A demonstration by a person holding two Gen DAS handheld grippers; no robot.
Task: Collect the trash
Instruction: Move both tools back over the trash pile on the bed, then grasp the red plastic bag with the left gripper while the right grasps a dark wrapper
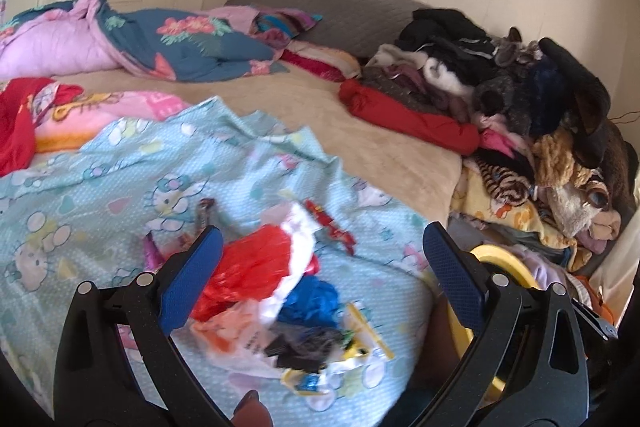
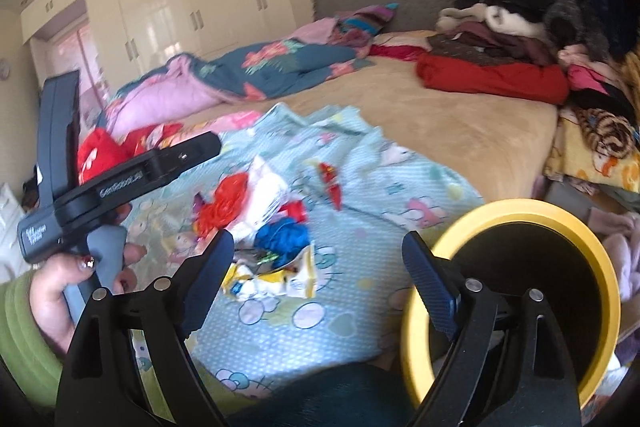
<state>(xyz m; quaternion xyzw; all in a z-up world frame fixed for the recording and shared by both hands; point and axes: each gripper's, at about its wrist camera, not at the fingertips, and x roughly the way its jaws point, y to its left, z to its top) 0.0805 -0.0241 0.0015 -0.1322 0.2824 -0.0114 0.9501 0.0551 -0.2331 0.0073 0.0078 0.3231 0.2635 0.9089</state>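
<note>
At nine o'clock in my right-wrist view, my left hand [image 2: 60, 291], green sleeve at the wrist, grips the handle of the left gripper [image 2: 120, 183], seen side-on there. In my left-wrist view, the left gripper [image 1: 320, 275] has its blue-padded fingers [image 1: 192, 275] spread wide, gripping nothing. Between them, at six o'clock, the trash pile [image 1: 288, 303] lies on the pale blue cartoon-print sheet [image 1: 100, 195] spread over the bed [image 1: 384, 147]: a red plastic bag [image 1: 244, 267], white plastic, a crumpled blue bag [image 1: 310, 301], and yellow-and-white wrappers [image 1: 360, 343]. A red wrapper [image 1: 332, 227] lies just beyond the pile, at twelve o'clock from it. My right gripper [image 2: 316, 283] also has its fingers wide apart and empty, the same pile showing between and beyond them. At four o'clock, just beside the bed's edge, stands the yellow-rimmed bin [image 2: 520, 291], its dark mouth facing me. Heaped clothes [image 2: 520, 27] fill the bed's far side at two o'clock.
</note>
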